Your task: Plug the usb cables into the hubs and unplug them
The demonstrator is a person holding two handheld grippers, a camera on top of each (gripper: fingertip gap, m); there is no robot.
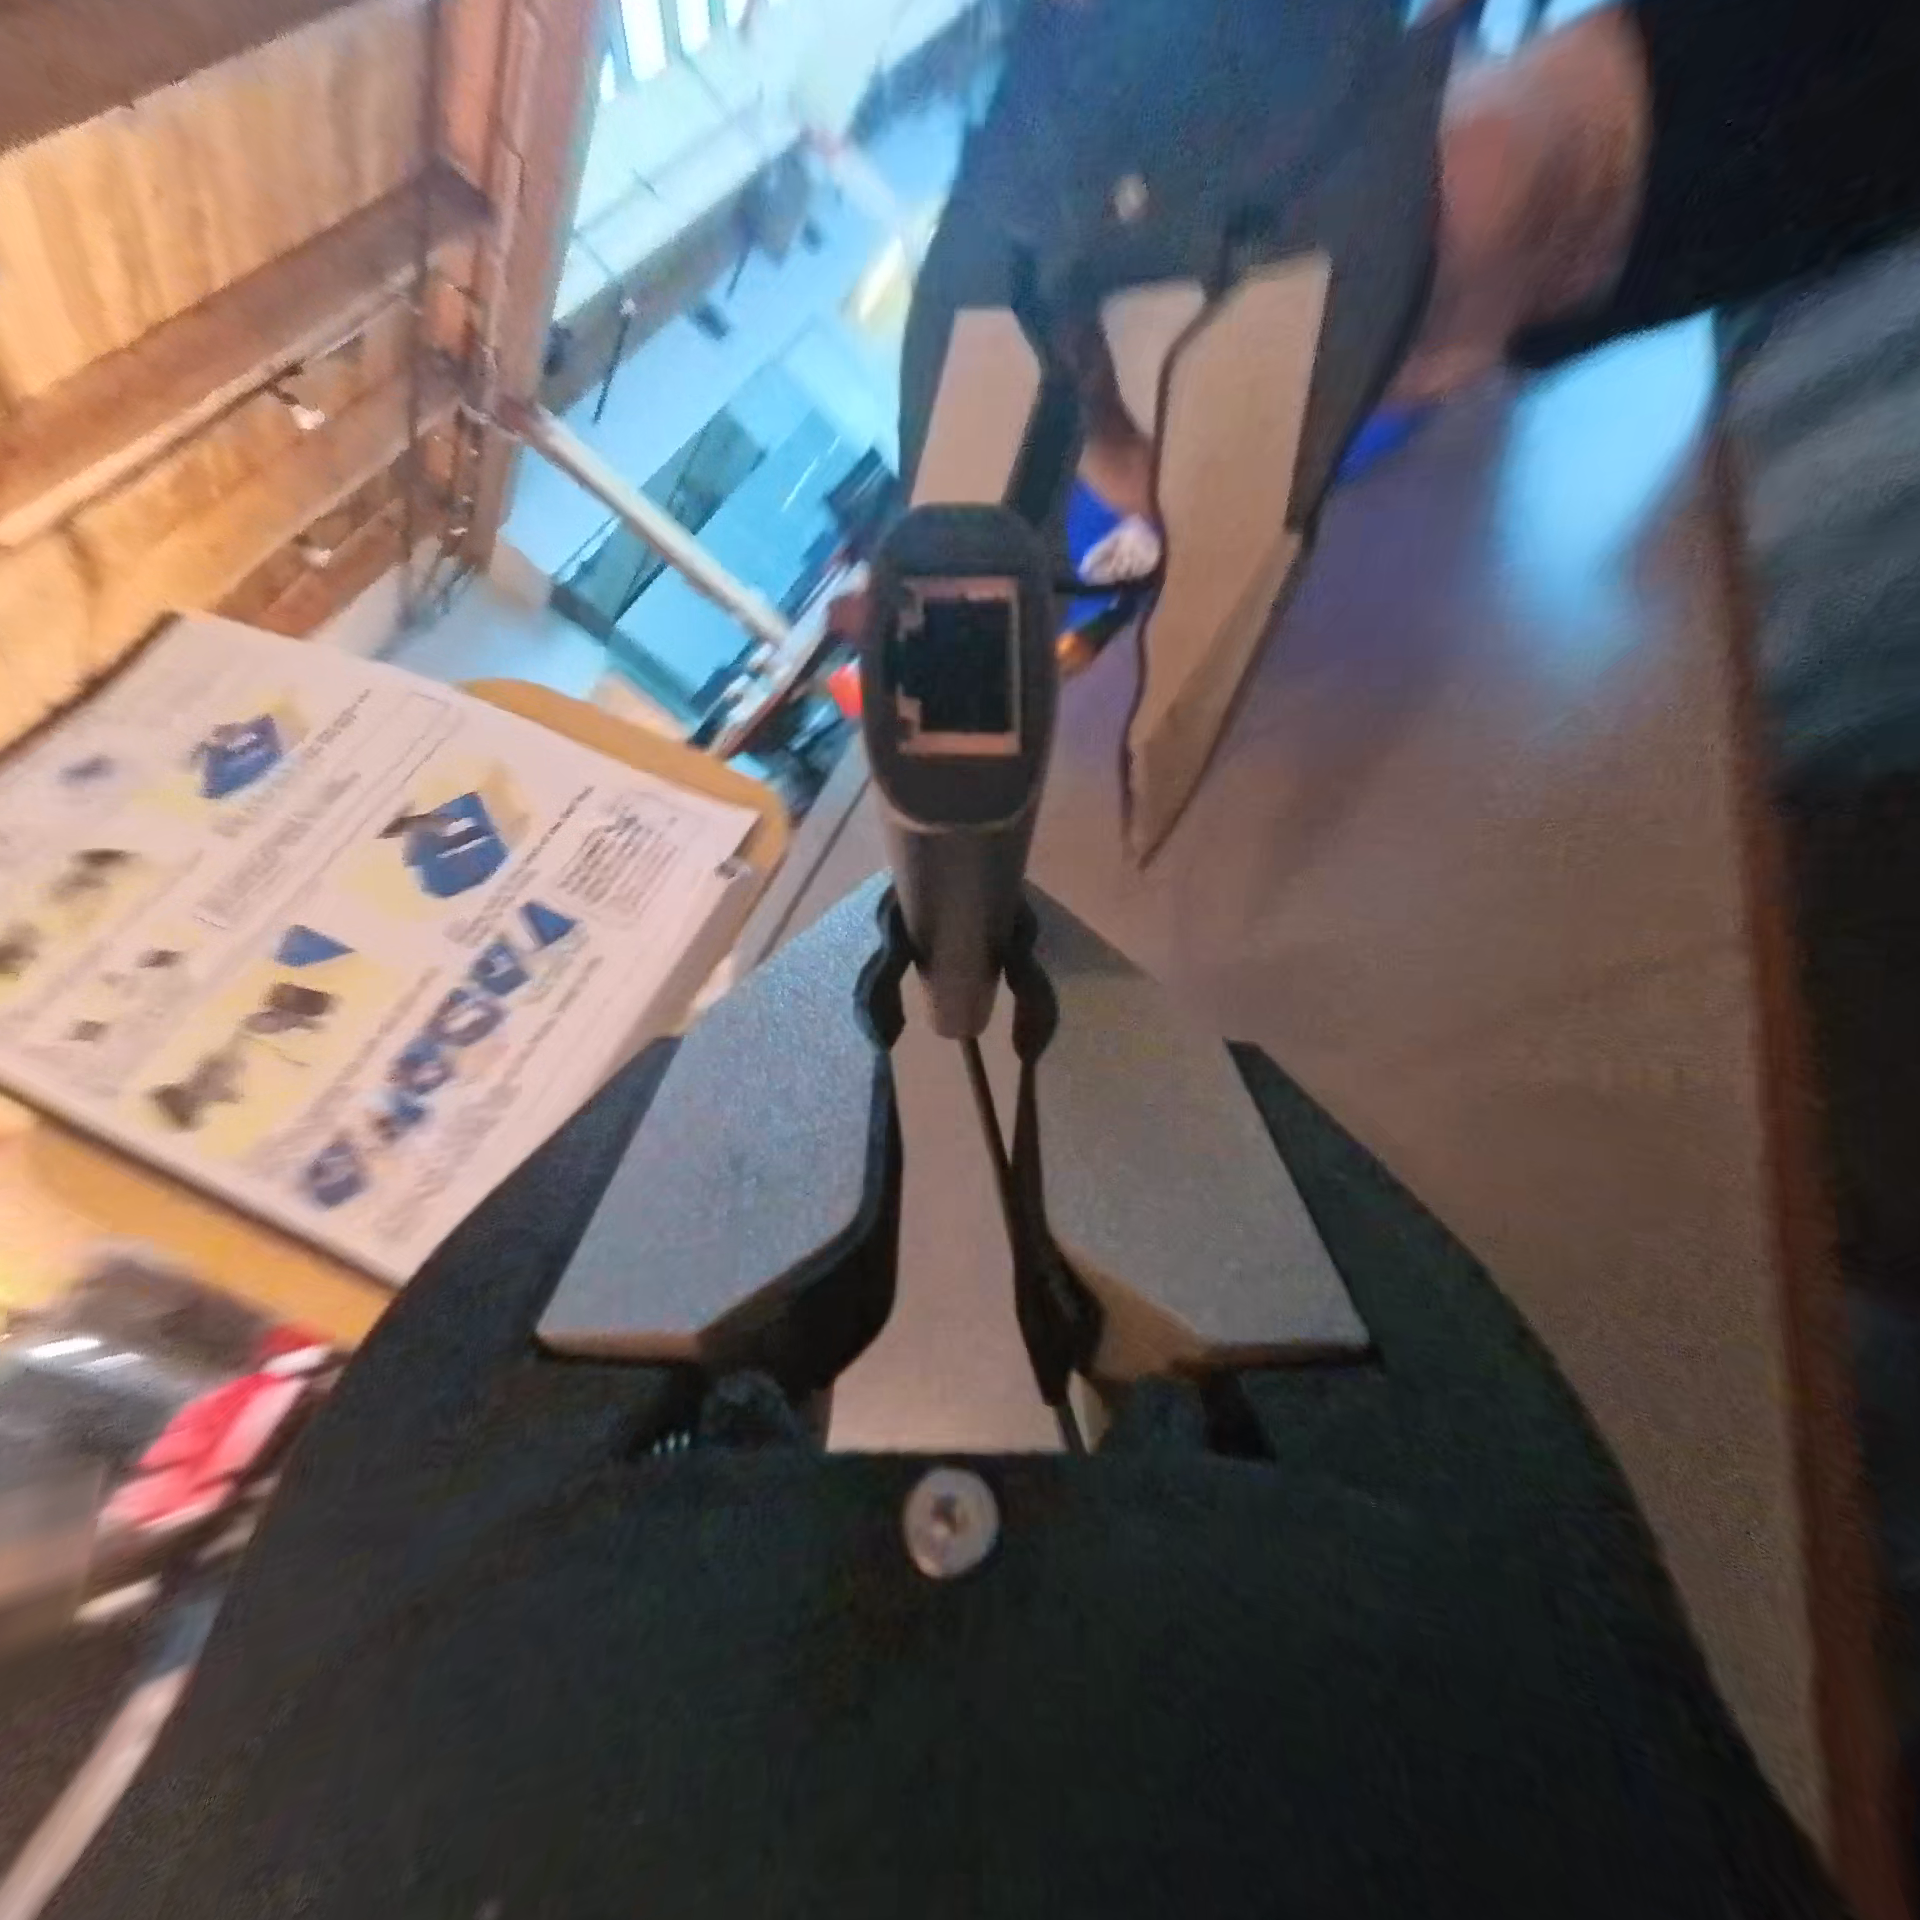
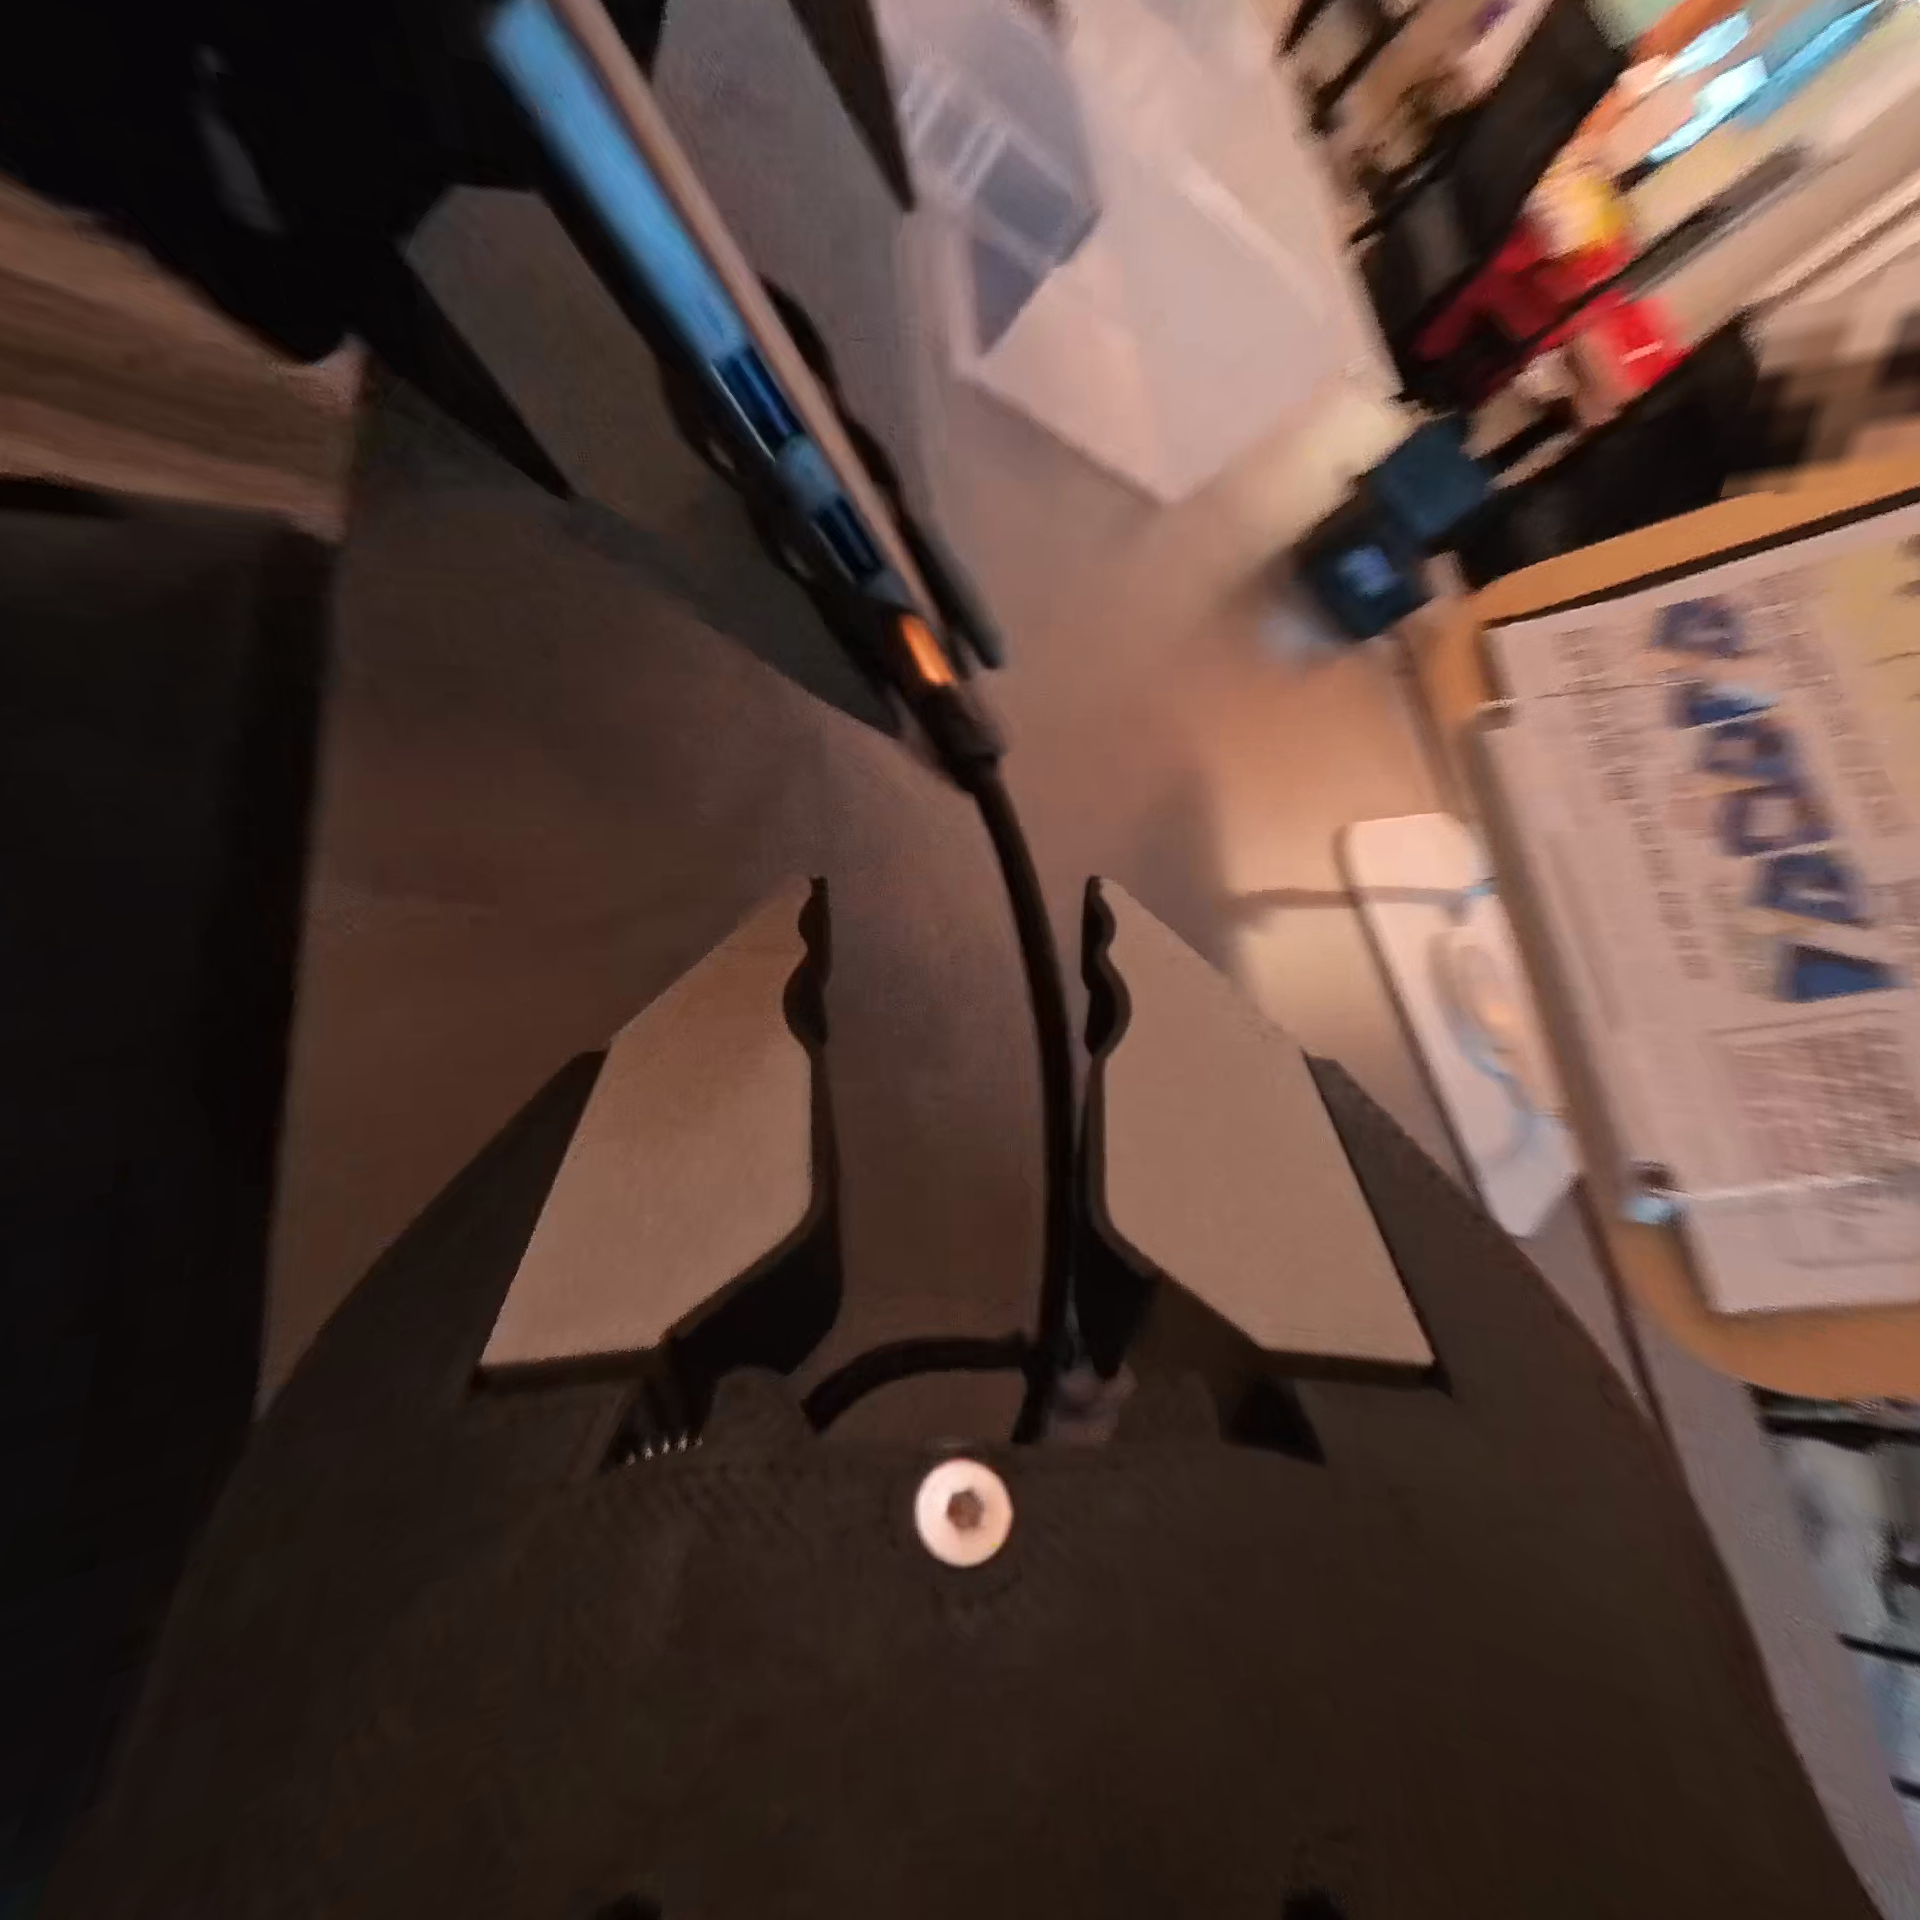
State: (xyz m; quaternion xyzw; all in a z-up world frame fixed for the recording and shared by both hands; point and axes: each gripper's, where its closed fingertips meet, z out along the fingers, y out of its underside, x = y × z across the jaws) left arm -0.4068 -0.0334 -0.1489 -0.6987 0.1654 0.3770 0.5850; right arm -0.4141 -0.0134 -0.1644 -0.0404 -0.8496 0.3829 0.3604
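Observation:
In the left wrist view my left gripper [image 1: 956,966] is shut on the narrow end of a grey hub [image 1: 961,665], which points away with a square port on its end face. A thin black cable [image 1: 1003,1164] runs back between the fingers. My right gripper [image 1: 1091,499] shows beyond the hub, open, in a person's hand. In the right wrist view my right gripper [image 2: 956,935] is open. A black cable [image 2: 1039,935] passes between its fingers, close to the right one. The cable's plug [image 2: 925,655], with an orange spot, meets the end of the hub [image 2: 623,208], which has blue ports.
A printed sheet [image 1: 364,935] lies on a yellow board at the left of the grey table [image 1: 1403,1039]; it also shows in the right wrist view [image 2: 1714,883]. A white flat item [image 2: 1455,1018], a clear plastic box [image 2: 1091,260] and red and black clutter [image 2: 1538,291] lie nearby.

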